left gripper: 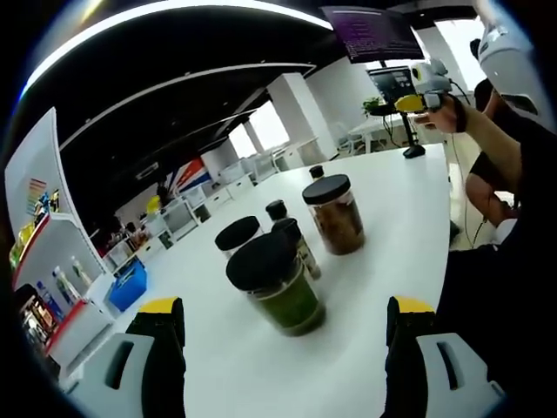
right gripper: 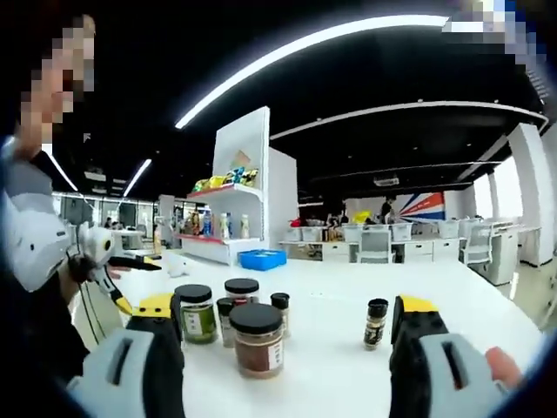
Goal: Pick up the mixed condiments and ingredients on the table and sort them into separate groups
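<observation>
Several black-lidded jars and small bottles stand clustered on the white table [left gripper: 383, 261]. In the left gripper view the green-filled jar [left gripper: 278, 283] is nearest, just ahead of my open left gripper [left gripper: 285, 306]. Behind it stand a clear jar [left gripper: 237, 235], two small bottles [left gripper: 300, 244] and a brown-filled jar [left gripper: 335, 213]. A tiny bottle [left gripper: 316, 171] stands farther off. In the right gripper view the brown jar [right gripper: 257, 340] sits closest, between the jaws of my open right gripper [right gripper: 285, 306], apart from both. The green jar [right gripper: 196, 313] and a lone spice bottle [right gripper: 376, 322] flank it.
A person sits along the table's edge, a hand holding the other gripper [left gripper: 426, 91] up high. A blue bin [right gripper: 261, 259] and a white shelf unit [right gripper: 235, 209] stand beyond the table. Desks and chairs [right gripper: 374, 244] fill the room behind.
</observation>
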{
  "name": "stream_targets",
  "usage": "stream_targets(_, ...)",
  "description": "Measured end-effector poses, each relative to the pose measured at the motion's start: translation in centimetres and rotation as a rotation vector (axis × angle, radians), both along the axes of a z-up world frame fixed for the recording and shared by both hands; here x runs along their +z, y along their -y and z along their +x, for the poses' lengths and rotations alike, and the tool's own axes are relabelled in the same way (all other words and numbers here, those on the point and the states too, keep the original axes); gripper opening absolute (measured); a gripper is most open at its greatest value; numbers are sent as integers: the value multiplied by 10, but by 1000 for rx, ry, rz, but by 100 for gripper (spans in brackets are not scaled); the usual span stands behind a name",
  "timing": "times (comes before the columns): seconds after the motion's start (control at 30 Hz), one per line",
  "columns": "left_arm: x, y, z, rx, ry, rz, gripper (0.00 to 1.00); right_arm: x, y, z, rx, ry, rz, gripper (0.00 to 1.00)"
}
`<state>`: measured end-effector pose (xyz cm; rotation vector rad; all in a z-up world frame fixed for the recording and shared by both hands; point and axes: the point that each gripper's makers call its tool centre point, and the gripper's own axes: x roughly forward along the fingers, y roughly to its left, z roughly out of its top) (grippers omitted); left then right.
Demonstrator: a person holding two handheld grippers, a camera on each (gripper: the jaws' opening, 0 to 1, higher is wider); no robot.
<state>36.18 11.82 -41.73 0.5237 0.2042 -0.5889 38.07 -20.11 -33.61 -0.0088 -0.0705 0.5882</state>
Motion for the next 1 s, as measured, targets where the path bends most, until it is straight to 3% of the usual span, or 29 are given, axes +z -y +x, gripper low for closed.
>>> stream_targets(0.33,-1,6,0,-15,-2,-5,95,-54,-24,-16,63,-132,-296,97)
stream_targets(0.63,-1,3,-1,-7,-4,-8,95,-49,-36,-21,125,-140,-239,97)
stream_targets(1.0,8,4,-1,1,27,-37,95,-56,-32,-19,105,-152,-261,97)
